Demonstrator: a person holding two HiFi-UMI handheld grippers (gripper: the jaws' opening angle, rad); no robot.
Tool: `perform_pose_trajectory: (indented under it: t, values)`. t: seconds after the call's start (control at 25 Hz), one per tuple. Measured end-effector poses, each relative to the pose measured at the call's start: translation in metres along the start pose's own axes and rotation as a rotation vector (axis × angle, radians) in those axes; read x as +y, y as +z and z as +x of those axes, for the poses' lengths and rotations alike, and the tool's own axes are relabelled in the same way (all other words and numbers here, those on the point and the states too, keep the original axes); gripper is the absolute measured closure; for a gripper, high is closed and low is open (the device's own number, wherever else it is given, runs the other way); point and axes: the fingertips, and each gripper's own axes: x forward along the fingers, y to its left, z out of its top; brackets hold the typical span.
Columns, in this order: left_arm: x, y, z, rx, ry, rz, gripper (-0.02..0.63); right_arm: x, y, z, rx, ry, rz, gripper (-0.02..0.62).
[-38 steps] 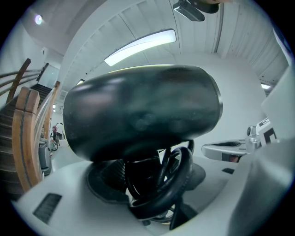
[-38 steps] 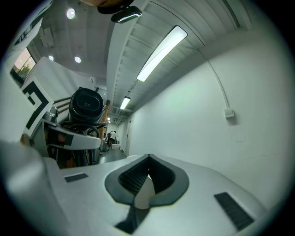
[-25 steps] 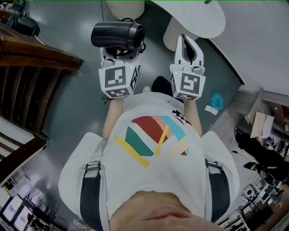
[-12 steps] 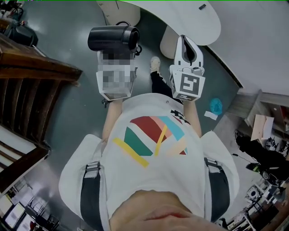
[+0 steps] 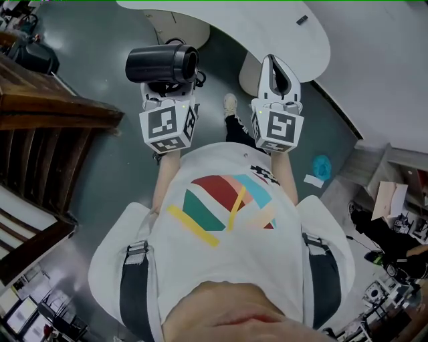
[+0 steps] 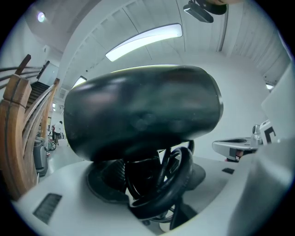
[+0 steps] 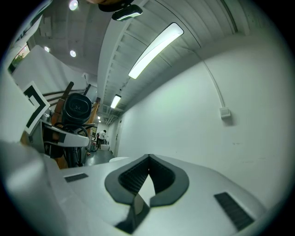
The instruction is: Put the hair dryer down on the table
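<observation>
A black hair dryer (image 5: 162, 65) lies crosswise above the grey floor, held in my left gripper (image 5: 167, 87), whose jaws are shut on its handle. In the left gripper view the dryer's barrel (image 6: 143, 110) fills the middle, and its handle with the looped black cord (image 6: 159, 177) sits between the jaws. My right gripper (image 5: 275, 65) is held level beside it, shut with nothing in it; its pads (image 7: 133, 177) meet at the tip. From the right gripper view the dryer (image 7: 77, 108) shows end-on at the left. The white table (image 5: 267, 30) lies just ahead of both grippers.
A white pedestal (image 5: 249, 67) stands under the table, and a small dark thing (image 5: 302, 20) lies on top. Dark wooden stairs (image 5: 53, 113) fill the left. A teal thing (image 5: 322, 165) lies on the floor at right, with clutter (image 5: 388, 220) beyond. My shoe (image 5: 229, 103) shows between the grippers.
The white table has come further into view at the top and nearer both grippers. The hair dryer stays held in the left gripper; the right gripper stays shut.
</observation>
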Motion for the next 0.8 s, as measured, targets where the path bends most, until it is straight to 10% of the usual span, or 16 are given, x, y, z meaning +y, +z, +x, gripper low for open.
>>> perform_pose_trajectory:
  t: [0.8]
  values:
    - [0.013,0.041,0.185,-0.008,-0.008,0.023,0.347,-0.046,0.024,0.183,-0.019,0.096,0.031,0.586]
